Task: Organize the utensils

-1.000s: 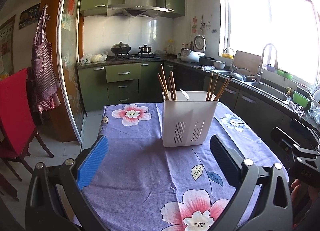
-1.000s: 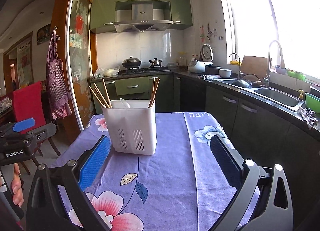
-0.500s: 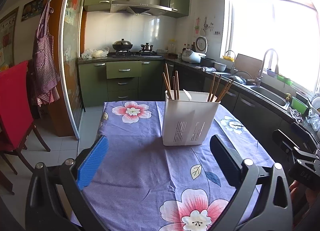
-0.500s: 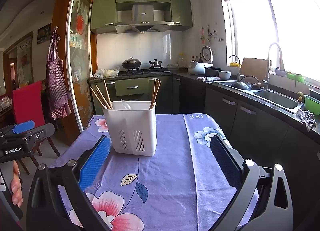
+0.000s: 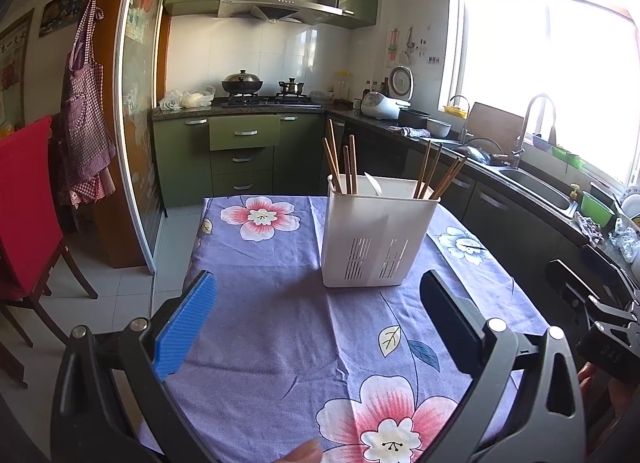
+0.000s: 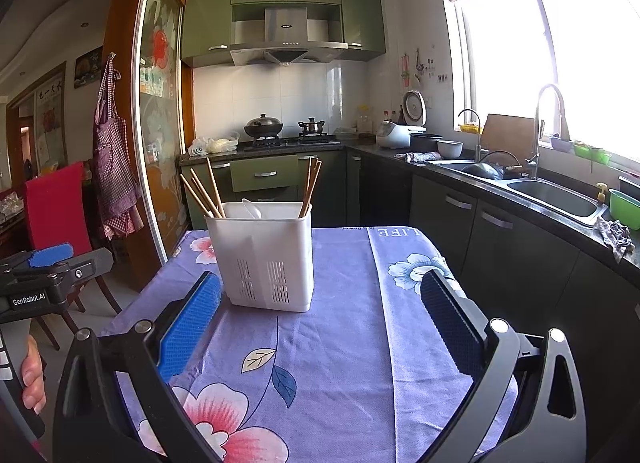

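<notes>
A white utensil holder [image 5: 376,233] holds chopsticks [image 5: 340,163] at left and right, a white spoon [image 5: 372,183] between. Both the left gripper [image 5: 320,319] and right gripper [image 6: 320,323] gape apart, empty.

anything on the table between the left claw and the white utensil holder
Nothing but bare floral tablecloth. In the left wrist view, the open left claw faces the white utensil holder with only cloth between them.

A matt white slotted plastic utensil caddy [image 5: 374,241] holding smooth brown wooden chopsticks [image 5: 340,165] stands on soft purple floral cloth [image 5: 280,327], mid-frame.
</notes>
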A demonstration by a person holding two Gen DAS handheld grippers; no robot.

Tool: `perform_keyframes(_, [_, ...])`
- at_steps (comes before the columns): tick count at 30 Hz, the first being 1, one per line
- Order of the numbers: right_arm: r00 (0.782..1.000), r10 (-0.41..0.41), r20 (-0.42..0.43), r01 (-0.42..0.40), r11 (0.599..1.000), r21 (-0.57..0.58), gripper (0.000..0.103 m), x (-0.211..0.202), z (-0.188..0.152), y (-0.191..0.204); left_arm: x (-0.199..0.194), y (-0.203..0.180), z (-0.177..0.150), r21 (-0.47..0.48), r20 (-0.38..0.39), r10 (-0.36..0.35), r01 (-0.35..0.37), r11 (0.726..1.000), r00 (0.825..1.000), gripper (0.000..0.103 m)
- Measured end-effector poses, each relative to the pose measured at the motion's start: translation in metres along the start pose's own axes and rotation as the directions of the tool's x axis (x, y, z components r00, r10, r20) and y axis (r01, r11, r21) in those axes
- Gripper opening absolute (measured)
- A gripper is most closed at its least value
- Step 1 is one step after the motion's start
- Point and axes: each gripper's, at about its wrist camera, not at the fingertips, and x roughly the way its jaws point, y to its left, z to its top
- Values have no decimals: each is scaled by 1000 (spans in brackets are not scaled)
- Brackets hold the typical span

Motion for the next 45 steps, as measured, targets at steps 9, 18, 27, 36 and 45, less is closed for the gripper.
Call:
perform_keyframes(9, [1000, -1, -3, 1, 1000, 1, 98, 0, 0, -1, 6, 5, 0, -23, -37, -25, 24, 999, 999, 96])
perform_keyframes(18, [1000, 0, -10, 0, 1000, -2, 98, 3, -1, 1, 4, 5, 1, -8, -26, -7, 7, 1000, 1000, 96])
perform_keyframes(27, [1000, 1, -14, -1, 1000, -3, 98, 6, -3, 2, 6, 4, 1, -8, -32, -3, 2, 1000, 999, 96])
perform_keyframes(36, [1000, -1, -18, 1, 1000, -6, 98, 8, -4, 2, 7, 2, 0, 2, -40, 2, -2, 1000, 999, 96])
perform_keyframes(45, [1000, -1, -21, 0, 1000, -8, 98, 10, -7, 2, 9, 0, -3, 12, -43, 16, -15, 1000, 999, 96])
